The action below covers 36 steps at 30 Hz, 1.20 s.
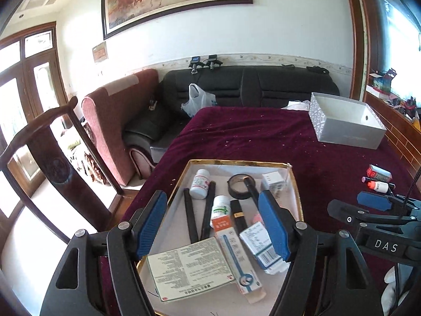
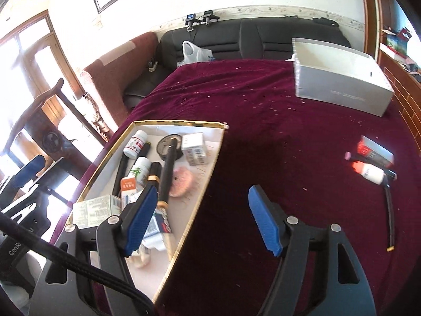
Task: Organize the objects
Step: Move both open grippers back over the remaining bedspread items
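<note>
1. Blue pads up close: the left gripper hangs over the tray, jaws spread wide, nothing between them but the view down onto the clutter.
2. Right gripper too stands agape and empty, one finger over the tray's near corner, the other over bare cloth.
3. Inside the tray: two white bottles, a tape roll, black sticks, a flat printed box, a long orange-and-white box and a blue-striped box (print too small to read).
4. Something pink lies by the long black stick; its shape is blurred, and in the left view the finger hides most of it.
5. Nearest tray contents in the right view smear into a blur behind the left-hand pad.
6. Out on the cloth, well apart from the tray: a red-and-grey box, a white bottle with red cap and a thin black cord trailing toward the camera.
7. Far corner holds an open grey box, its inside not visible from the right view.
8. Beyond the table: a sofa with a plastic bag, and a chair cut off at the left edge.
</note>
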Tool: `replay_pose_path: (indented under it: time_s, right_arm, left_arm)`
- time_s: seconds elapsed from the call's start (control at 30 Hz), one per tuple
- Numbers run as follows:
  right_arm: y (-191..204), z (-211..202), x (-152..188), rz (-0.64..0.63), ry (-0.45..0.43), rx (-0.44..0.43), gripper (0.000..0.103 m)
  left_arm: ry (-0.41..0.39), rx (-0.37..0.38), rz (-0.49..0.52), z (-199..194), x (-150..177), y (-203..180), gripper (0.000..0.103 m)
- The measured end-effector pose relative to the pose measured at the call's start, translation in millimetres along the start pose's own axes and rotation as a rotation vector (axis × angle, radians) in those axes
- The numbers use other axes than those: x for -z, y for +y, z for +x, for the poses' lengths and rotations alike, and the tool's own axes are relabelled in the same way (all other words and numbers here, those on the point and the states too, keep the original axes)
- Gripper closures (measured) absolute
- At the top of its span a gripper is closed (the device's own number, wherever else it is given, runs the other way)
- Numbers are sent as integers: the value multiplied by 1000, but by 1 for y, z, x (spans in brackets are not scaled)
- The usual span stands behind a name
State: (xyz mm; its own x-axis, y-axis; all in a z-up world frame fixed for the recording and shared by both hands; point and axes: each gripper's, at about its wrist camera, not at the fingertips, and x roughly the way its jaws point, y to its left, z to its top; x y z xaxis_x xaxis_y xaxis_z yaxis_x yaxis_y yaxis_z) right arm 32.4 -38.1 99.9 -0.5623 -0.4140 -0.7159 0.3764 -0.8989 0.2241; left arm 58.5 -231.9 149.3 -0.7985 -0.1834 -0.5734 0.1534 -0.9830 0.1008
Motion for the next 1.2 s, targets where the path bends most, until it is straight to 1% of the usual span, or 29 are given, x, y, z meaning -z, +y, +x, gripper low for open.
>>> replay_pose_path:
  time_s: [0.13,0.3,0.47,0.67,0.87,1.07,1.13,1.2]
  right_arm:
    - [-23,-15,6,39,-19,6,31]
    - [-59,-31,13,99,-36,26,30]
    - [-91,-43,20,144,-49,52,30]
    - [-137,-56,27,221,-59,91,30]
    - [-185,-67,34,309,-69,119,30]
    - [-223,-72,40,380,-69,143,30]
    - [-235,-73,41,392,-67,157,30]
    - [-248,-71,41,402,-58,185,30]
  left_arm:
    - [-11,12,28,-11,0,-20,36]
    - [-3,44,66,-19,1,-48,36]
    - [-1,69,109,-24,2,-76,36]
    - [18,103,153,-22,5,-106,36]
    - [42,133,201,-18,10,-136,36]
    - [69,159,238,-13,16,-159,36]
    - [90,172,247,-9,19,-166,36]
    - [129,201,256,-2,25,-174,36]
